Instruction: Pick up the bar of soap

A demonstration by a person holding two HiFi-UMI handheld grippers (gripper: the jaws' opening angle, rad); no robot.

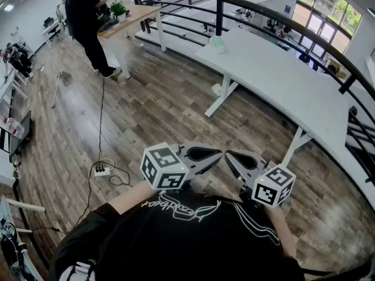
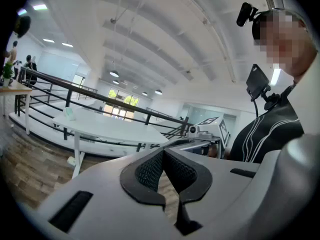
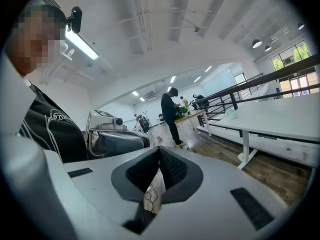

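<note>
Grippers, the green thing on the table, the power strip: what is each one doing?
left gripper: shut, nothing in it.
right gripper: shut, nothing in it.
green thing: lying on the white table, far from both grippers; maybe the soap.
power strip: on the floor, cable attached.

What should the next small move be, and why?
Probably step toward the white table: both the left gripper and right gripper are shut, empty and held near the chest, and the small pale green object, possibly the soap, lies far ahead on it.
</note>
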